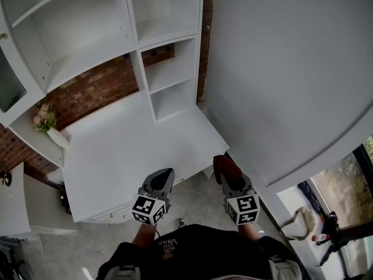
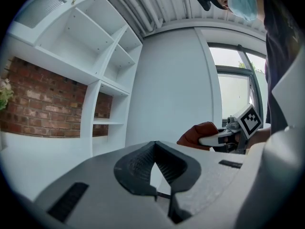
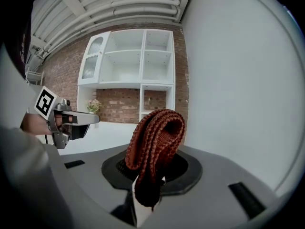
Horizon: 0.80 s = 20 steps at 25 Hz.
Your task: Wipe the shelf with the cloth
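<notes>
Shirt (image 1: 198, 255) print "VANS"; right tongs (image 3: 145, 182) clamped on rust cloth (image 3: 157, 137); left tongs (image 2: 155, 149) together, empty.

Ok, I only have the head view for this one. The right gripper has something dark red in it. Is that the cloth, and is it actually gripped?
Observer: Yes. The right gripper view shows the right gripper shut on a rust-brown knitted cloth, folded into a loop that sticks out past the tips.
Operator: And the left gripper, is it holding anything?
Observer: No. Its own view shows the left gripper with its tips together and nothing between them.
Operator: Is the cloth on the shelf yet?
Observer: Not yet. In the right gripper view the white shelf unit stands well beyond the cloth, with open air between them.
</notes>
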Tool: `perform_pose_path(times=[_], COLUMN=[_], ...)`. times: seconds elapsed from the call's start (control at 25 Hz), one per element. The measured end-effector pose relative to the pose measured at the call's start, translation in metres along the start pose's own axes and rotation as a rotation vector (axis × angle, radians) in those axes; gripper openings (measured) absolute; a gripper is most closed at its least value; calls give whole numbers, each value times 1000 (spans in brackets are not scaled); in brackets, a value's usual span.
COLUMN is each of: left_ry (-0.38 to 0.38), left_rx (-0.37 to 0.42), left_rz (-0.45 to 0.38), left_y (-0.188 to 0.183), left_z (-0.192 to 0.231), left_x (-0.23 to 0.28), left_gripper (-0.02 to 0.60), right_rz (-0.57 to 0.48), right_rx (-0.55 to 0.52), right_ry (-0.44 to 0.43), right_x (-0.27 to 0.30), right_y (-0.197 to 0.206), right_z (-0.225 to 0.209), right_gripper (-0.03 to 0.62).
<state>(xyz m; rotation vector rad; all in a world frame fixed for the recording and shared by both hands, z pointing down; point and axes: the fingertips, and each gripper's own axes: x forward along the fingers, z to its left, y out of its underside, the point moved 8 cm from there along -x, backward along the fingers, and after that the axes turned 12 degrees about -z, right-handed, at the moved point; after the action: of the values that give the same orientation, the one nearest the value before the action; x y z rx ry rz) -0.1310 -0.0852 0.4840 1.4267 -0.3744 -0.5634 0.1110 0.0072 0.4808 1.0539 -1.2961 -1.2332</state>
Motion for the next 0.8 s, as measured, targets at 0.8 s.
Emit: perform_pose_path(times=[0.8], left_ry=[-87], left_rx=[11], left_rz=[16], left_y=[19], left_z=[-139], left_x=[-53], left_gripper=[6], right_rz=[-10], right_rx=[-6], right_ry=[-93], right_x=[-124], right_y=[17], right_z=[-32], right_gripper=[94])
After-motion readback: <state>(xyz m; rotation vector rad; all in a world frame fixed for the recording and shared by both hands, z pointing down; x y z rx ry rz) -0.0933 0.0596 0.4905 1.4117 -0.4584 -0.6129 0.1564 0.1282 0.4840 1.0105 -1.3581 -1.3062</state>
